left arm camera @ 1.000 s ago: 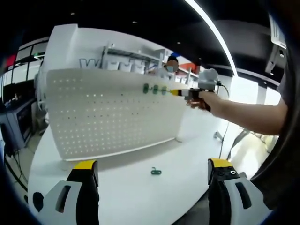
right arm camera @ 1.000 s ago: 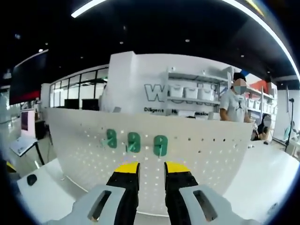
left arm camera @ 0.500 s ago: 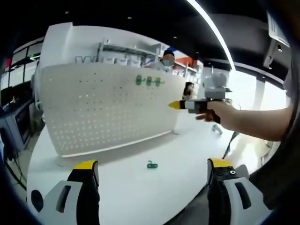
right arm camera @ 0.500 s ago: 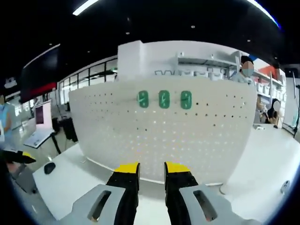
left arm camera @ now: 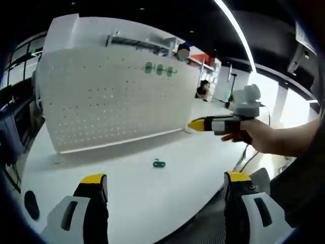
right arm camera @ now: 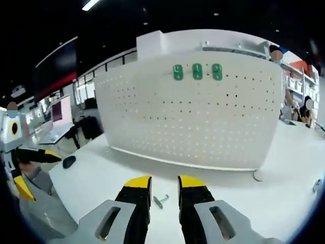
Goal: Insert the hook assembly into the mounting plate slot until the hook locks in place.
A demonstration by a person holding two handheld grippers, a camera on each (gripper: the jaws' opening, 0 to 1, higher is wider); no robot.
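Standing upright on a white table [left arm camera: 127, 198], a white perforated mounting plate [left arm camera: 111, 96] faces both cameras, with three green hooks [left arm camera: 159, 69] already seated side by side in its top rows. In the left gripper view, the left gripper [left arm camera: 165, 203] rises from the bottom edge with its yellow-tipped jaws spread wide apart and nothing between them. One loose green hook assembly [left arm camera: 159, 163] lies flat on the table ahead of this gripper, roughly midway between its jaws and the foot of the plate, touching neither. To the right of it and higher up, the right gripper [left arm camera: 213, 124] comes in held by a person's hand [left arm camera: 249, 136], its yellow tip pointing toward the plate.

In the right gripper view, the right gripper's jaws stand almost closed, with only a narrow gap and nothing gripped. The same loose piece shows as a small greyish shape on the table just beyond the jaw tips, slightly left of the gap. The plate stands well beyond it, the three mounted hooks high on its face.
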